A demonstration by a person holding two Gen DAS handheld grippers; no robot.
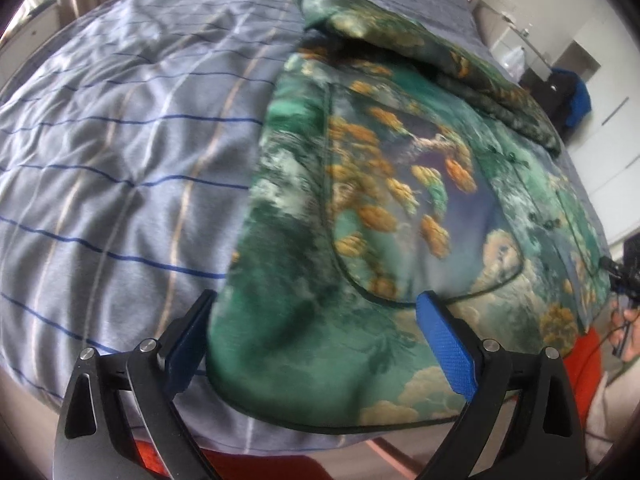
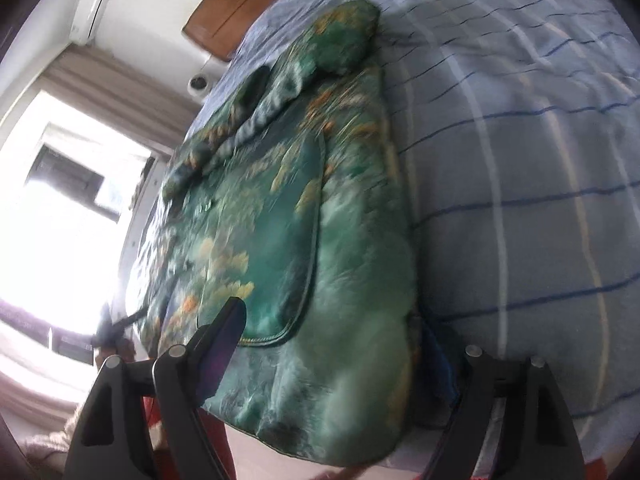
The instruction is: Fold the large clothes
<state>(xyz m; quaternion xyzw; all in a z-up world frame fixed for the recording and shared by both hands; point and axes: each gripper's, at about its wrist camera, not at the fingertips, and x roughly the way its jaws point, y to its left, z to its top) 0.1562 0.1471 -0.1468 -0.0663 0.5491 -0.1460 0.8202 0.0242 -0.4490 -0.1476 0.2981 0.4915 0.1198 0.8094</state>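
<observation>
A large green jacket [image 1: 400, 200] with orange flowers and pale clouds lies flat on the bed, one sleeve [image 1: 460, 68] folded across its top. My left gripper [image 1: 318, 298] stands open over the jacket's near hem corner, with its blue fingers [image 1: 444, 340] wide apart and cloth between them. In the right wrist view the jacket [image 2: 300, 220] runs away from me. My right gripper [image 2: 334, 316] is open astride its near hem. One finger [image 2: 224, 344] rests above the cloth and the other is partly hidden behind the jacket's right edge.
A grey-blue striped duvet [image 1: 120, 140] covers the bed, with a wooden headboard [image 2: 240, 4] at the far end. Red cloth [image 1: 588, 360] shows at the bed's near edge. A hand [image 1: 630, 328] holds the other gripper at far right. A bright window [image 2: 60, 200] lies beyond.
</observation>
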